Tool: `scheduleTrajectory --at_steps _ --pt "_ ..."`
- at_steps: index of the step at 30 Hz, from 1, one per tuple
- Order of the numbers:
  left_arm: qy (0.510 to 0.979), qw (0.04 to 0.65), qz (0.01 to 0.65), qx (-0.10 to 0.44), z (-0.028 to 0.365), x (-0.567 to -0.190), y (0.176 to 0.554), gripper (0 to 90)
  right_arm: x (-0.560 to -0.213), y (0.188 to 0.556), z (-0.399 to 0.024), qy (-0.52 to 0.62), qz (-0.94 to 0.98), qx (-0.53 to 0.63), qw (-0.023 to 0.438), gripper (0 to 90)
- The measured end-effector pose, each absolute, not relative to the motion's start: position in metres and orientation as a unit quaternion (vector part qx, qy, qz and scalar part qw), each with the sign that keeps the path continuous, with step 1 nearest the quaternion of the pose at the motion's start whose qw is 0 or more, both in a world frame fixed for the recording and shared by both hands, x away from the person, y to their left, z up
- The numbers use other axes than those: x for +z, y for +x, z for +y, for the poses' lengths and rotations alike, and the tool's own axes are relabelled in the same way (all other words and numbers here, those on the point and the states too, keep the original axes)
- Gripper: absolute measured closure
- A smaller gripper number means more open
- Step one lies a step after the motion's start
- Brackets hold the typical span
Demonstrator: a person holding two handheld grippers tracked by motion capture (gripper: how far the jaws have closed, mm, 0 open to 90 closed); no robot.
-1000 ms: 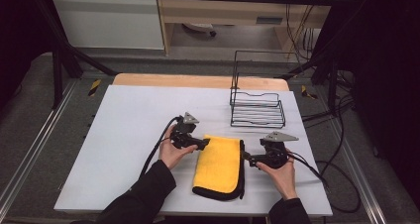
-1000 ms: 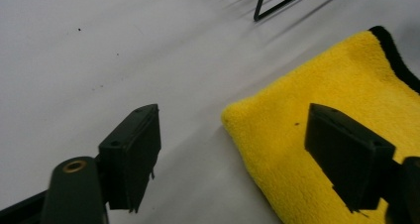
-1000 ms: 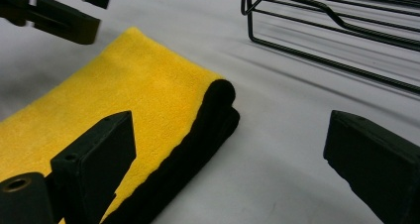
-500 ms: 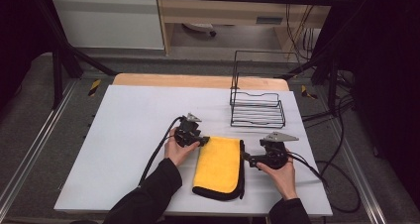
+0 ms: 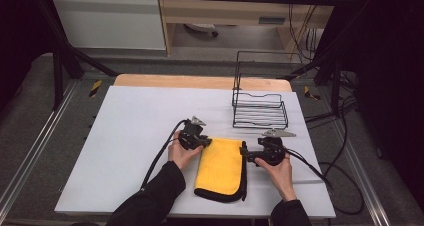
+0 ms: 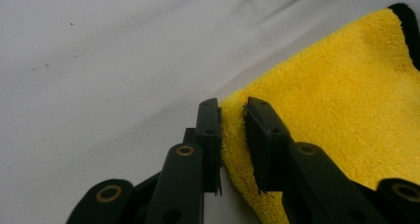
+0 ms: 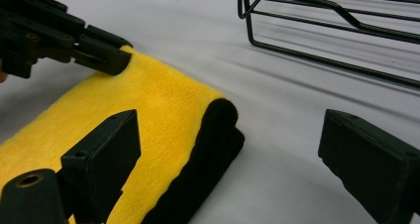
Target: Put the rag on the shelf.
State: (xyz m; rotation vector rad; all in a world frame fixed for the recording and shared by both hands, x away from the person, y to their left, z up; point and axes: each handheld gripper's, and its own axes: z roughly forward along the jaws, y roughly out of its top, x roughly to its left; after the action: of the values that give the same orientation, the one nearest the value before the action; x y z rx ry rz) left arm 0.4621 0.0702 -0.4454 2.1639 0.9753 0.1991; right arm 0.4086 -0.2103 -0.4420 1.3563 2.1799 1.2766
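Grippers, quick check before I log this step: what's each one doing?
Left gripper: just closing on the yellow cloth's corner.
Right gripper: open, holding nothing.

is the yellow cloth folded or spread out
Folded: the cloth lies doubled on the table, its black edge stacked in two layers in the right gripper view.

Left gripper (image 6: 233,120) fingers closing on the yellow cloth (image 6: 337,110) corner

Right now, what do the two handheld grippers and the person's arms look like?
Both are black. The left gripper and right gripper each carry a grey three-cornered plate on top and trail a black cable across the white table. Up close, the left gripper's jaws are flat rectangular black pads on linked arms with brass-coloured pivot rings. The person wears dark long sleeves; the hands wear no gloves.
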Motion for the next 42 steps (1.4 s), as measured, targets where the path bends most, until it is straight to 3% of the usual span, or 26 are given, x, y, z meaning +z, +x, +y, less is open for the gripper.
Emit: scheduleTrajectory --at_steps 6,11,17,26,34,42 --pt "0.849 0.367 0.37 0.092 0.067 -0.446 0.459 79.8 -0.447 0.42 -0.2 0.481 0.758 0.418 0.137 15.5" --pt "0.849 0.368 0.366 0.101 0.065 -0.447 0.457 80.1 -0.451 0.424 -0.198 0.489 0.759 0.413 0.124 35.0" --pt "0.853 0.364 0.356 0.114 0.064 -0.447 0.455 80.3 -0.454 0.423 -0.196 0.49 0.767 0.4 0.108 52.0" --pt "0.852 0.369 0.356 0.103 0.066 -0.448 0.457 80.2 -0.455 0.421 -0.191 0.501 0.761 0.405 0.079 71.7" --pt "0.838 0.392 0.375 0.057 0.075 -0.449 0.464 82.6 -0.454 0.422 -0.192 0.508 0.756 0.408 0.064 77.2" --pt "0.818 0.428 0.38 0.052 0.089 -0.435 0.458 84.3 -0.443 0.417 -0.194 0.5 0.75 0.428 0.071 77.7"
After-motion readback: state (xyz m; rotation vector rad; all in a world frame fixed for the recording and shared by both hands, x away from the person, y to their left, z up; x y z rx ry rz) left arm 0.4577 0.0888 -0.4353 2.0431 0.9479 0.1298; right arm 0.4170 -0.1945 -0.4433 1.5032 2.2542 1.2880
